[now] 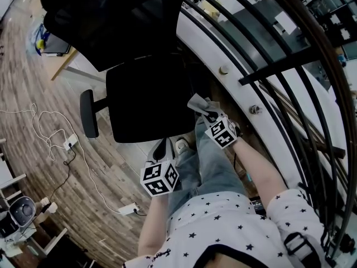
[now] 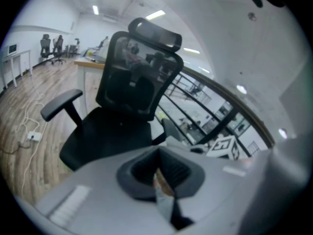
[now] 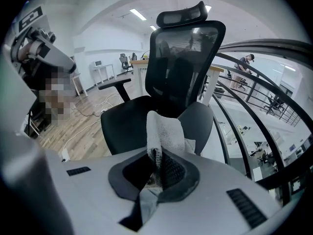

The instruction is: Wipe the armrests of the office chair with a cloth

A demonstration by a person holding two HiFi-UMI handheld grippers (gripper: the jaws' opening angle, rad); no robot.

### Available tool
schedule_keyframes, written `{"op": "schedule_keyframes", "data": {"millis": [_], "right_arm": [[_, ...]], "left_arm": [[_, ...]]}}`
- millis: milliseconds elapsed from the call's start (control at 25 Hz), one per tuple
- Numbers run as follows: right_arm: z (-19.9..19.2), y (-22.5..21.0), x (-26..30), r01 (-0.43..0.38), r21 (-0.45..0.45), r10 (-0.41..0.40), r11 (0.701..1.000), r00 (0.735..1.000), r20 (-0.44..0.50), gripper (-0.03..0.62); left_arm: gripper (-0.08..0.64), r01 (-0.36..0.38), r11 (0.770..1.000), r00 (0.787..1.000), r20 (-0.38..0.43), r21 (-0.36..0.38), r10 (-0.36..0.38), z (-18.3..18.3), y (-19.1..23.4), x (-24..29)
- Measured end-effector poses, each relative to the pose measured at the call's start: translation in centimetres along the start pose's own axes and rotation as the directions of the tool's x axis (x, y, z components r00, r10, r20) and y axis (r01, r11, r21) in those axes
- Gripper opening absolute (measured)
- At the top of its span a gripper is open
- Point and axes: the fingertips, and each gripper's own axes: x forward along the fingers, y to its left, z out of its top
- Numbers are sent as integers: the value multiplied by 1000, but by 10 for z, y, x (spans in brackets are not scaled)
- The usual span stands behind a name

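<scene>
A black office chair [image 1: 146,98] stands in front of me, its mesh back [image 3: 183,58] upright. Its left armrest [image 1: 88,113] juts out over the floor. My right gripper [image 1: 205,113] is shut on a white cloth [image 3: 164,131]. The cloth stands up from the jaws just over the grey right armrest [image 3: 198,121], and whether it touches the pad I cannot tell. In the head view the cloth [image 1: 198,103] lies at the seat's right edge. My left gripper [image 1: 163,151] hangs at the seat's front edge with its jaws shut and nothing between them. Its own view shows both armrests [image 2: 61,104].
A curved dark railing [image 1: 268,66] runs close along the chair's right side. White cables and power strips [image 1: 70,143] lie on the wooden floor to the left. The person's jeans leg and shoe [image 1: 181,146] are by the seat front. A desk [image 1: 61,54] stands behind left.
</scene>
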Motion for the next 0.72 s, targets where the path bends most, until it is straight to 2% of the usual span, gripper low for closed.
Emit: {"op": "schedule_keyframes", "data": {"millis": [280,480,720], "right_arm": [[-3,8,-2,-4,14,4,1000,1000,-11,26],[-7,19,0,-24,-31,23,999,999,-37,26],[-5,17,2,-12,6,12,1000,999,-48,26]], "left_arm": [[8,-5,1000,1000,5,-1,5,-5,7,-12],[8,-9,1000,1000,11,-8,9,-8,13,-19],[8,-5,1000,1000,21,-6,6,-4,20,-22]]}}
